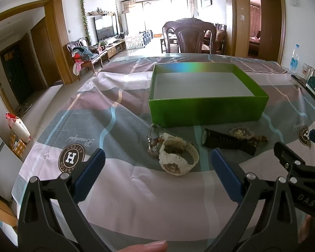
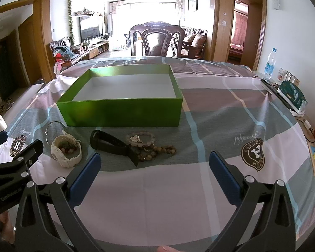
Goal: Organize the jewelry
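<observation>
Jewelry lies in a row on the worktop point(image 2: 178, 189) just before the green box point(image 2: 124, 111): we see a white watch point(image 1: 178, 157), black watch point(image 2: 111, 145) and bead bracelets point(image 2: 151, 147). We hold both tongs low, side by side, left tongs point(image 1: 157, 176) and right tongs point(image 2: 155, 174) spread apart, gripping nothing.

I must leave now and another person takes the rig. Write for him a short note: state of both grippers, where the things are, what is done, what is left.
Left hand-held gripper: open, holds nothing, above the cloth near the white watch.
Right hand-held gripper: open, holds nothing, near the black watch.
Green box: open, nothing inside.
In front of it, on the cloth: bangle, white watch, black watch, pale bracelet, brown beads.
Done: nothing yet.
Left: probably every piece goes into the box.
</observation>
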{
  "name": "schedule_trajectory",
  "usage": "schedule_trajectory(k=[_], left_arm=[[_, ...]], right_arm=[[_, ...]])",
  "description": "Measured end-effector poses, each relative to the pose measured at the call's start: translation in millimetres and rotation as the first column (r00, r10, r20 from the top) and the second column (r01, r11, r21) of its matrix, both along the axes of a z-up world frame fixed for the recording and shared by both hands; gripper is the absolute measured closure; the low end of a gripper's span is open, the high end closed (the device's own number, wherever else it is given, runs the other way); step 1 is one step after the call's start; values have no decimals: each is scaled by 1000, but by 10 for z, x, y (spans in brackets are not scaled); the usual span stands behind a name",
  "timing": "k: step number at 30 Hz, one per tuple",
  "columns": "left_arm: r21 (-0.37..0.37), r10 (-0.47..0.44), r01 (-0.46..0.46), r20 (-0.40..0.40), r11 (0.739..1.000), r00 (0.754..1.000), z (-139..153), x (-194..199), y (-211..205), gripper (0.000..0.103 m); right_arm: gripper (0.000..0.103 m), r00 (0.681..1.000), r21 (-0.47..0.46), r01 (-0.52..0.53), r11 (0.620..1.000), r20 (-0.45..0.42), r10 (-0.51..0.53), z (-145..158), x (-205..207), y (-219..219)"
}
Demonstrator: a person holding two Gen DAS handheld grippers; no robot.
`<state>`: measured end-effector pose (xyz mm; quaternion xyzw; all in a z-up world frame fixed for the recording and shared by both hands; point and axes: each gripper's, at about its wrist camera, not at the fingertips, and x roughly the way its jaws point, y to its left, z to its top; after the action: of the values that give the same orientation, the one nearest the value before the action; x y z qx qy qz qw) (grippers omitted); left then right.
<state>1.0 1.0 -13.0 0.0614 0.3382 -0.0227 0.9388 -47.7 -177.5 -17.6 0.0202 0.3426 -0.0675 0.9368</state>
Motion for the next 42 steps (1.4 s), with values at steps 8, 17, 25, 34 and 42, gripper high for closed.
schedule_trajectory(k=[8, 17, 25, 34, 42], left_arm=[[0, 0, -1, -6, 1000, 1000, -17, -9, -1, 4], [0, 0, 0, -7, 1000, 1000, -21, -8, 1, 4], [0, 0, 0, -9, 1000, 1000, -16, 3, -2, 4], [2, 1, -1, -16, 1000, 1000, -40, 5, 2, 4], [80, 27, -22, -64, 997, 998, -191, 228, 254, 4]], right_arm=[[2, 1000, 0, -1, 1000, -1, 1, -7, 5, -2], [2, 1000, 1, -2, 1000, -1, 2, -8, 5, -2], [2, 1000, 2, -1, 1000, -2, 1, -2, 4, -1], [2, 1000, 3, -1, 1000, -2, 1, -39, 2, -2], [3, 991, -100, 109, 989, -62, -116, -178, 102, -472]])
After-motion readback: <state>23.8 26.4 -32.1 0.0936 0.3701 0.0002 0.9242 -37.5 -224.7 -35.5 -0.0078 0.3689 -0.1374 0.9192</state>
